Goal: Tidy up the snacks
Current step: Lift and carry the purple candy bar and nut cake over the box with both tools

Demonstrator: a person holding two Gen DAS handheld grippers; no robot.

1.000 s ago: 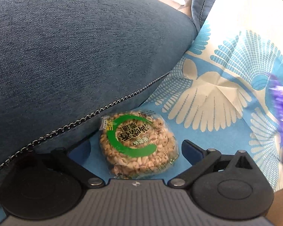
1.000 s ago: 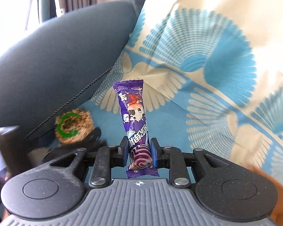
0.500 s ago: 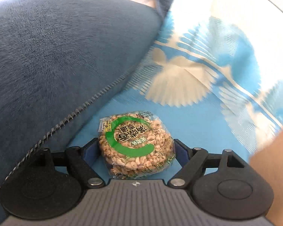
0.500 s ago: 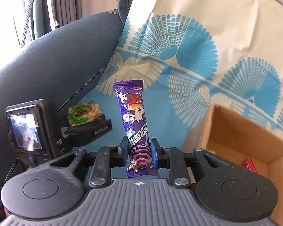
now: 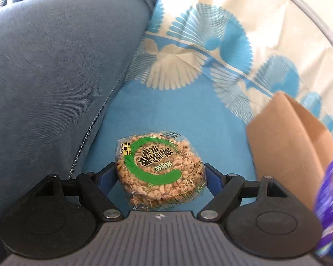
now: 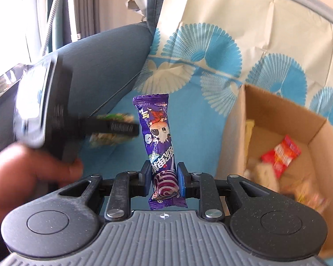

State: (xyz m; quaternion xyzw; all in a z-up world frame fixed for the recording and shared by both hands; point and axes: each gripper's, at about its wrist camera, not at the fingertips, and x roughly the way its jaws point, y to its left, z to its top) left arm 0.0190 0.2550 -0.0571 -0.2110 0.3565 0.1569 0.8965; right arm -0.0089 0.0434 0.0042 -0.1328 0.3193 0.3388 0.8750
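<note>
Left gripper (image 5: 159,175) clamps rice cake (image 5: 158,170); right gripper (image 6: 164,177) pinches purple bar (image 6: 158,137) by tail; bar may swing, miss box (image 6: 277,110) beyond right finger.

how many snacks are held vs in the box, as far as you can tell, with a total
held in a hand-held gripper: 2, the round rice cake and the purple candy bar
in the cardboard box: 1 clear, the red packet; other items too blurred to count
total clearly seen: 3
</note>
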